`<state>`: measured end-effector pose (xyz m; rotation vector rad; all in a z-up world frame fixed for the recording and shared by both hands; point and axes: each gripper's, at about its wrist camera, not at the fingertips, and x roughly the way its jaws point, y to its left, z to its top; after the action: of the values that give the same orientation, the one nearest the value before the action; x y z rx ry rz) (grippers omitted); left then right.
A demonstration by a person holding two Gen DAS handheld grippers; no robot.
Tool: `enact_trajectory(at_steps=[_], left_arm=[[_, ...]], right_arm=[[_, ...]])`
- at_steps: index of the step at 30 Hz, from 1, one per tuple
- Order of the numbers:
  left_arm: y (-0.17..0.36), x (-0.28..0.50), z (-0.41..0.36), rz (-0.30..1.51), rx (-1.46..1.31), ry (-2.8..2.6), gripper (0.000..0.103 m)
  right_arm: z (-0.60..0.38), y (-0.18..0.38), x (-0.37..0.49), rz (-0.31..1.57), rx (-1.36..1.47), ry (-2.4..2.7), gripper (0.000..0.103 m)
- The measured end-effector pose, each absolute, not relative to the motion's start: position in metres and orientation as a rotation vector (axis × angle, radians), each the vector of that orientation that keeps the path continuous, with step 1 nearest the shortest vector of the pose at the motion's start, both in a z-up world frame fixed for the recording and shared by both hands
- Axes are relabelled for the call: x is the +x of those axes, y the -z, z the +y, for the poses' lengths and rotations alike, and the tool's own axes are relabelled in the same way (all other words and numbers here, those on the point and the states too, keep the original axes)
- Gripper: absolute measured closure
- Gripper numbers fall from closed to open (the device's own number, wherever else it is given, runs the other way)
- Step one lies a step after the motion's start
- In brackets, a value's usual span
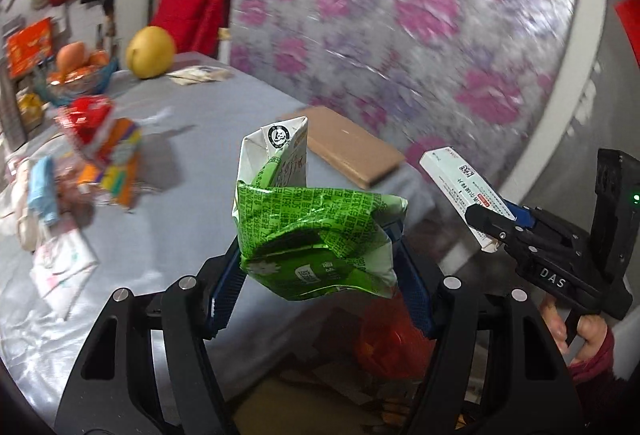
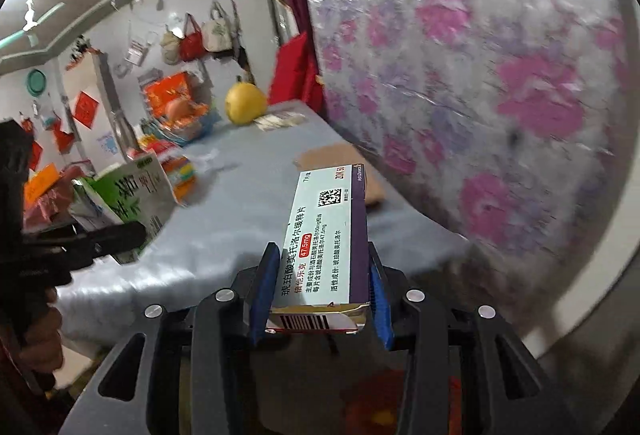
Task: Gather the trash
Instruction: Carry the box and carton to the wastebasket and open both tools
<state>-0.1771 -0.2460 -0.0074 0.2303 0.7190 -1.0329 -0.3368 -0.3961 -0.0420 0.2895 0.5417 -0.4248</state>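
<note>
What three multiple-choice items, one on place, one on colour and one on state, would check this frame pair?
1. Where does the large yellow round fruit sit?
A. at the far end of the grey-covered table
B. in the left gripper
C. on the floor

2. What colour is the crumpled drink carton between the left gripper's fingers?
A. red
B. green and white
C. blue

3. What is the state of the right gripper?
A. open, with nothing in it
B. shut on the flat brown cardboard piece
C. shut on the white and purple medicine box

Answers: 1 A, the fruit stands on the cloth near the table's far edge. 2 B, green print on white folds. 3 C, both blue pads press the box's sides.
</note>
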Motion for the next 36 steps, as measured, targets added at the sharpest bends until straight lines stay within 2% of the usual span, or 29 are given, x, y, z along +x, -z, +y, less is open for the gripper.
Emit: enact_trajectory(at_steps=[5,8,9,10,12,15,18,23,24,26,28,36], left_arm=[[0.025,-0.201,-0.276,0.762,0.296,1.101,0.035],[0.042,-0.216,-0.295,0.8,0.353,1.145,0.035],[0.047,-0.22,-0.3,0.81,0.369,1.153,0.035],[0.055,-0.226,-0.308,0.827,0.397,1.165,0.035],[0.068,-0.236,-0.323,0.851,0.447,1.182,0.035],[0.081,-0.248,-0.343,0.882,0.49,1.21,0.035],[0.093,-0.263,-0.366,0.923,0.531,1.257,0.035],[0.108,-0.292,-0.397,0.942,0.618,1.313,0.034],[0.11,-0.296,-0.4,0.941,0.636,1.318,0.031],[0.112,-0.303,-0.406,0.926,0.667,1.307,0.017],[0.111,-0.304,-0.406,0.904,0.672,1.295,0.013],[0.096,-0.284,-0.383,0.808,0.652,1.194,0.009]], right_arm=[[-0.425,0.091,-0.368,0.695,0.337,0.501,0.06],[-0.444,0.145,-0.376,0.851,0.406,0.509,0.057],[-0.452,0.17,-0.377,0.916,0.458,0.499,0.054],[-0.459,0.186,-0.377,0.961,0.507,0.483,0.045],[-0.474,0.207,-0.384,0.991,0.614,0.474,0.044],[-0.494,0.198,-0.403,0.904,0.692,0.496,0.041],[-0.507,0.174,-0.424,0.791,0.688,0.56,0.033],[-0.519,0.159,-0.437,0.721,0.681,0.601,0.032],[-0.519,0.157,-0.439,0.713,0.677,0.601,0.032],[-0.517,0.156,-0.438,0.705,0.674,0.596,0.032],[-0.514,0.153,-0.44,0.699,0.666,0.587,0.032],[-0.494,0.136,-0.427,0.682,0.589,0.548,0.032]])
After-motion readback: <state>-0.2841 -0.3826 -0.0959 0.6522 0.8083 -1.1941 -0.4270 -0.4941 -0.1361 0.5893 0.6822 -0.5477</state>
